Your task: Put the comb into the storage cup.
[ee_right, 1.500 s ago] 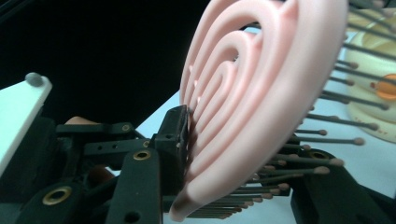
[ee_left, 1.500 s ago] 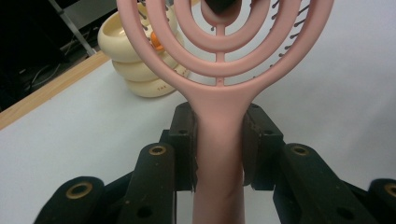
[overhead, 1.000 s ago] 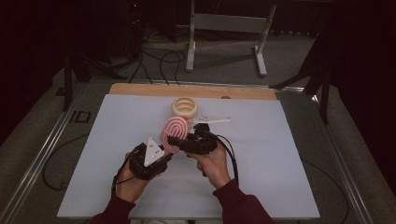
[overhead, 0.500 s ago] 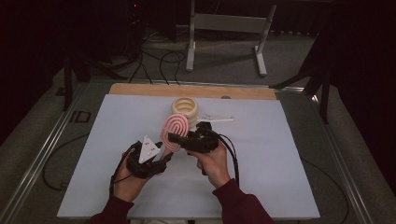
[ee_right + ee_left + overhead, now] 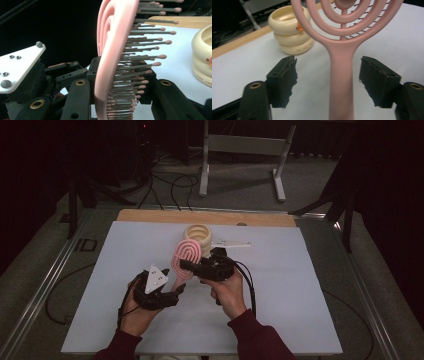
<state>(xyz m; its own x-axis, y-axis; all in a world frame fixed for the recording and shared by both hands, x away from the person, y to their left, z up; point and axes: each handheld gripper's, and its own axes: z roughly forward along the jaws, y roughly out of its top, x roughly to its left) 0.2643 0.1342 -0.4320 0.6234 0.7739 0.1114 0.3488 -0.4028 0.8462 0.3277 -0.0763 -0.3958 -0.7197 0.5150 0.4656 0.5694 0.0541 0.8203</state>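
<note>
The person is holding a pink brush (image 5: 187, 256) up over the middle of the white table (image 5: 300, 285), with one gripper in each hand. In the high view the brush is standing at about the centre of the table, its oval head tipping toward 12 o'clock and its handle running down toward 7 o'clock.

The right gripper (image 5: 186, 265) is coming in from 4 o'clock and is clamping the brush head: in the right gripper view its jaws are pressing on either side of the head (image 5: 112, 62), one on the smooth pink back, the other in among the bristles.

The left gripper (image 5: 179, 291) is sitting at 7 o'clock of the brush. Its jaws have just been opening, and in the left gripper view they are standing apart on both sides of the handle (image 5: 341, 82), with clear gaps between the pads (image 5: 287, 80) and the handle. So the left gripper is letting go, with the handle between its jaws but not pressed.

A stack of cream rings (image 5: 198, 234) is resting on the table just beyond the brush, at 12 o'clock. A thin white piece (image 5: 231, 243) is lying flat at about 2 o'clock of the brush, near the rings. A wooden strip (image 5: 150, 216) is running along the table's far edge.
</note>
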